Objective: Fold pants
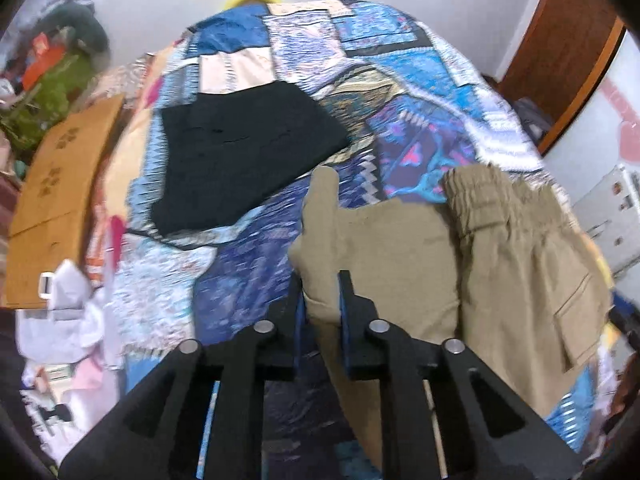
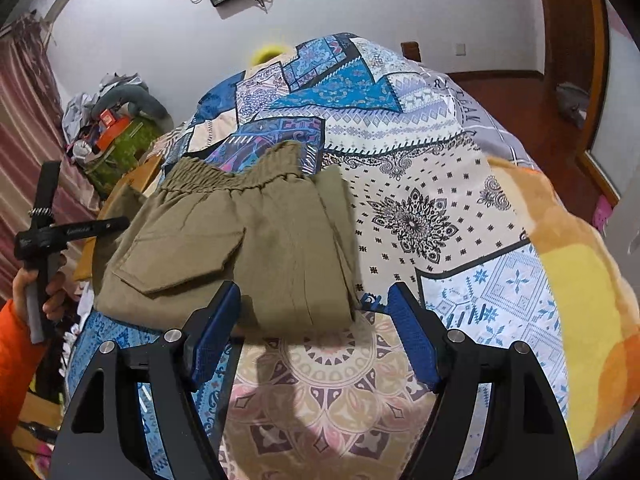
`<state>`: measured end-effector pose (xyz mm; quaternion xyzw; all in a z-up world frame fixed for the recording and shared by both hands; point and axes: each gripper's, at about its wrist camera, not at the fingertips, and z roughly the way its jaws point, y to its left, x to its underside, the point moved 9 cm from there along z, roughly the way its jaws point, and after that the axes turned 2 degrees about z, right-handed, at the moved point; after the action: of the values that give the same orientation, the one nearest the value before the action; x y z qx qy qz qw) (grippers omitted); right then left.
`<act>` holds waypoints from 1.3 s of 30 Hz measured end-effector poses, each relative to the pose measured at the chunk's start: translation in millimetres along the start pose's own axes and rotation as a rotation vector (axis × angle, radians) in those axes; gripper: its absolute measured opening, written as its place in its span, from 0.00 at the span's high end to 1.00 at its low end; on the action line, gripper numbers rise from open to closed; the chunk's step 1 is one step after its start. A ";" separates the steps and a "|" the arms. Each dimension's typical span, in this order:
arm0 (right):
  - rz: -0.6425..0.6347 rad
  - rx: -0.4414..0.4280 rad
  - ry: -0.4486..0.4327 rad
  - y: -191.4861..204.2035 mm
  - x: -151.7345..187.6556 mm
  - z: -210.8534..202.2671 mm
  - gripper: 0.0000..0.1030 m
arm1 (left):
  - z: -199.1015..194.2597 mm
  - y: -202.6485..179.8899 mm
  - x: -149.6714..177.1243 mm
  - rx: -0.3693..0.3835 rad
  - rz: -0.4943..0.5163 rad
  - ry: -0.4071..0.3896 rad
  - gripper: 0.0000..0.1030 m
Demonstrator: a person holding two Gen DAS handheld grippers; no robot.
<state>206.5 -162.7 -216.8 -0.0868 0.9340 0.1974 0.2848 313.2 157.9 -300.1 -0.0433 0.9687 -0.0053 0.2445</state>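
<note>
Khaki pants lie partly folded on the patchwork bedspread, elastic waistband at the far end. My left gripper is shut on a fold of the khaki fabric, which sticks up between the blue pads. In the right wrist view the khaki pants lie folded with a flap pocket at the left. My right gripper is open and empty, its jaws either side of the pants' near edge. The left hand and its gripper handle show at the far left.
A folded black garment lies on the bed to the left. A cardboard box and loose clothes sit left of the bed. A cluttered pile stands by the curtain. A wooden door is at right.
</note>
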 end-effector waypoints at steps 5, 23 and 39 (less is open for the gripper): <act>-0.064 0.032 -0.005 -0.4 -6.4 7.3 0.34 | -5.7 7.8 7.0 -0.059 0.052 -0.027 0.76; -0.139 -0.004 -0.011 34.2 -25.7 9.6 0.50 | 9.3 27.8 -14.7 -0.037 -0.075 0.003 0.58; -0.070 -0.011 0.109 15.5 -6.7 25.1 0.50 | -5.7 22.5 60.9 -0.161 0.092 -0.005 0.31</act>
<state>220.3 -137.8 -227.1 -0.1316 0.9434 0.1875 0.2399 255.2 174.9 -324.6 -0.0180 0.9663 0.0838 0.2426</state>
